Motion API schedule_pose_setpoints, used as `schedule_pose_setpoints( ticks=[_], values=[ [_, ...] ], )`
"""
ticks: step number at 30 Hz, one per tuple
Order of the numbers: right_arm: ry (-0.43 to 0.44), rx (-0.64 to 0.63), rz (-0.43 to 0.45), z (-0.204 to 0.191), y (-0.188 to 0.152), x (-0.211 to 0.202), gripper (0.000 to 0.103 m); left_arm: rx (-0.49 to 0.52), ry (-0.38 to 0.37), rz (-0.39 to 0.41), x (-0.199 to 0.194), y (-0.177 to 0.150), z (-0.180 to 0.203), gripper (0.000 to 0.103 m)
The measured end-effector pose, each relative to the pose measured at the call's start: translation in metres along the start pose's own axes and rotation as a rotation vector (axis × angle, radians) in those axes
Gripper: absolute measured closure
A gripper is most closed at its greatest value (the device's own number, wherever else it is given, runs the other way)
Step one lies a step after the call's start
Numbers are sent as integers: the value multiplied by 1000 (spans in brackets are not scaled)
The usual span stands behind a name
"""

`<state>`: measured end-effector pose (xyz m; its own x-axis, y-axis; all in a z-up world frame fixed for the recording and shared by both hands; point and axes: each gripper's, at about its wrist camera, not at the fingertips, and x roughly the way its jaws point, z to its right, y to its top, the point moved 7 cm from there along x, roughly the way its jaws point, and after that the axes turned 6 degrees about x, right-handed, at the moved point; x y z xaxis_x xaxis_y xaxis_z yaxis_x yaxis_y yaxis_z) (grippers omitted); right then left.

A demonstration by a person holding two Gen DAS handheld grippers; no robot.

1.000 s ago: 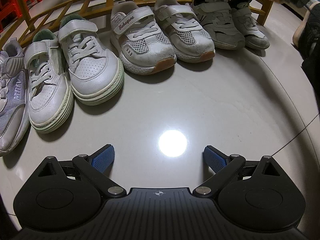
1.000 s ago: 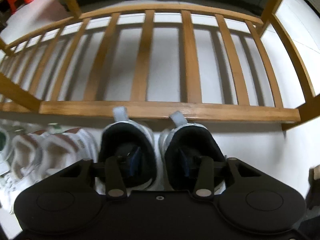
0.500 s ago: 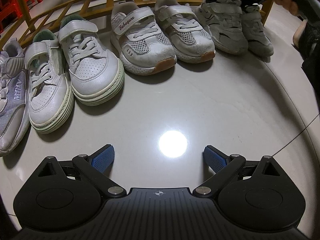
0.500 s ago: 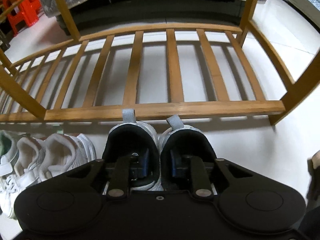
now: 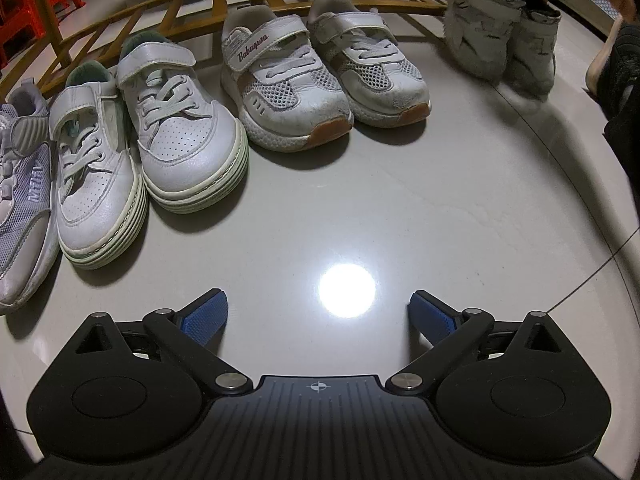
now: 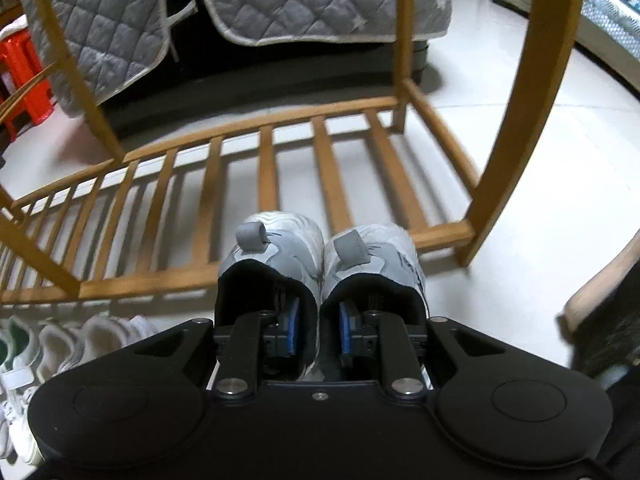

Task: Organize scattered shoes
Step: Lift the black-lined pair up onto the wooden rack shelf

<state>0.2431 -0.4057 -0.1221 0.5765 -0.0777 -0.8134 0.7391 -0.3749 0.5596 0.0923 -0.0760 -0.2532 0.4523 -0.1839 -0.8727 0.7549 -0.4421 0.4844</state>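
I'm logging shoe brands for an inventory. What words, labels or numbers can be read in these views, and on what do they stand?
"Babuqura": script on the strap of the white mesh sneaker with tan toe.
Pale lettering on the side of the grey-lilac mesh sneaker at the far left: too distorted to read.
Grey pair held by the right gripper: no text shows.
Nothing else is legible.

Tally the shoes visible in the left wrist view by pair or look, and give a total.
Grey shoes held up by the right gripper: 2
White mesh shoes with tan soles: 2
White shoes with green-edged soles: 2
Grey-lilac mesh shoe at the left edge: 1
Total: 7
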Motion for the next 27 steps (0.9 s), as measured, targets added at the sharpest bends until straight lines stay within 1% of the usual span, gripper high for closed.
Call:
schedule_pose_setpoints(
  ticks=[18, 22, 27],
  values=[
    [-67, 156, 20, 33, 89, 44, 82, 3, -2, 14, -3, -1, 3, 2],
    [-74, 165, 17, 33, 96, 56, 82, 5, -2, 18, -1, 0, 4, 1],
    [-98, 116, 23, 25, 104, 72, 86, 6, -2, 25, 0, 1, 4, 1]
  ],
)
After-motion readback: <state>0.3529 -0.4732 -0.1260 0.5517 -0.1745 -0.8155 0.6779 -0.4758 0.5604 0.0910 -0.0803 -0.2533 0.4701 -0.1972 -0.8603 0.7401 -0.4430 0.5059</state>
